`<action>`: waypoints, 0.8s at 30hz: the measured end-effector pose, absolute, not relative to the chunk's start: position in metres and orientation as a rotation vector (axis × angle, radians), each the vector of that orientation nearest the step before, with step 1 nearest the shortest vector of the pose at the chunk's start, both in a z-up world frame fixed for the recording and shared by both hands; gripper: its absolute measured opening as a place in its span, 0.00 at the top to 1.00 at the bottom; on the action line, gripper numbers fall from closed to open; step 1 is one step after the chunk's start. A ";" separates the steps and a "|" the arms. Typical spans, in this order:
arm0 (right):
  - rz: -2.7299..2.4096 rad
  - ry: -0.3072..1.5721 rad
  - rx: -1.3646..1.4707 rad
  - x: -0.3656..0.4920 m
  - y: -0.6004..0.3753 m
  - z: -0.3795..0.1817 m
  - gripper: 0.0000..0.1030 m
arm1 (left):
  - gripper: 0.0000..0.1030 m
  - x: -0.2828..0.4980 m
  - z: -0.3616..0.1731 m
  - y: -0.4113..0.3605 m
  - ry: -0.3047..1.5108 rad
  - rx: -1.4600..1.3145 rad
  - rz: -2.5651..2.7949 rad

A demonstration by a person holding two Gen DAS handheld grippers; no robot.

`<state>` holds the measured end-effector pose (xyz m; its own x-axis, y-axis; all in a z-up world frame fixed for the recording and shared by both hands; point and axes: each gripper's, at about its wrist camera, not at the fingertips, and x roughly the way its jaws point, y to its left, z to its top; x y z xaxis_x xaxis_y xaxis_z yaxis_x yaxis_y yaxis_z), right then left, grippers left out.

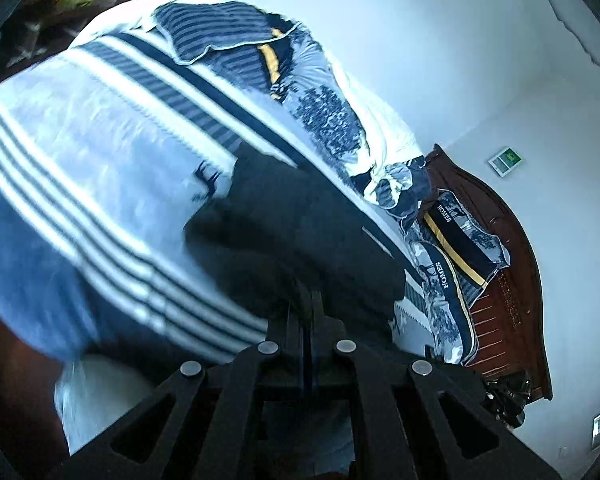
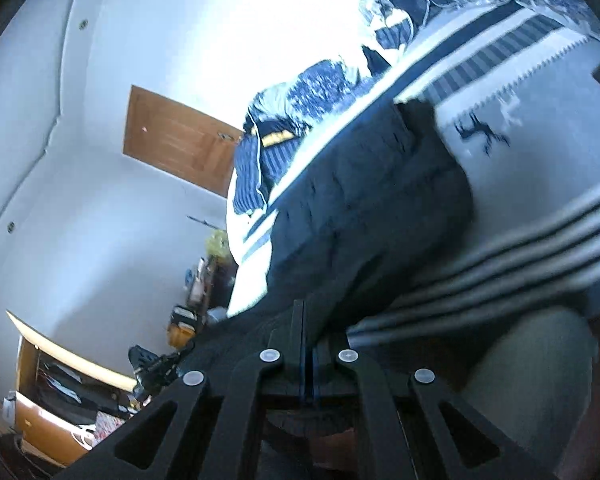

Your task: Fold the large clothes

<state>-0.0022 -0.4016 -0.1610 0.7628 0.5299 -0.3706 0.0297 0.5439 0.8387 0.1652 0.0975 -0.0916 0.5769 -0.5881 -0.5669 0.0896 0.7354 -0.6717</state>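
Note:
A large black quilted garment (image 1: 300,228) lies on a bed with a blue-and-white striped cover (image 1: 80,152). My left gripper (image 1: 308,300) is shut on the garment's near edge, fingers pressed together with black cloth over them. In the right wrist view the same black garment (image 2: 364,208) stretches away over the bed cover (image 2: 540,128). My right gripper (image 2: 306,320) is shut on its near edge as well. Both views are tilted and blurred.
A rumpled blue patterned duvet (image 1: 328,112) and pillows marked HOMES (image 1: 456,240) lie at the bed's far side by a dark wooden headboard (image 1: 512,264). A brown door (image 2: 176,140), white walls and a cluttered open drawer unit (image 2: 60,392) surround the bed.

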 end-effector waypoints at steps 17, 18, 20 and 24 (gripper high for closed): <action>0.253 0.820 0.903 0.272 -0.477 -0.154 0.98 | 0.98 0.431 -0.105 0.030 0.942 -0.537 -0.393; 0.241 0.831 0.902 0.290 -0.480 -0.160 0.98 | 0.98 0.449 -0.114 0.026 0.955 -0.539 -0.377; 0.205 0.860 0.898 0.325 -0.488 -0.175 0.98 | 0.96 0.479 -0.134 0.022 0.977 -0.555 -0.351; 0.124 0.919 0.895 0.378 -0.498 -0.212 0.96 | 0.94 0.522 -0.182 0.014 1.057 -0.505 -0.285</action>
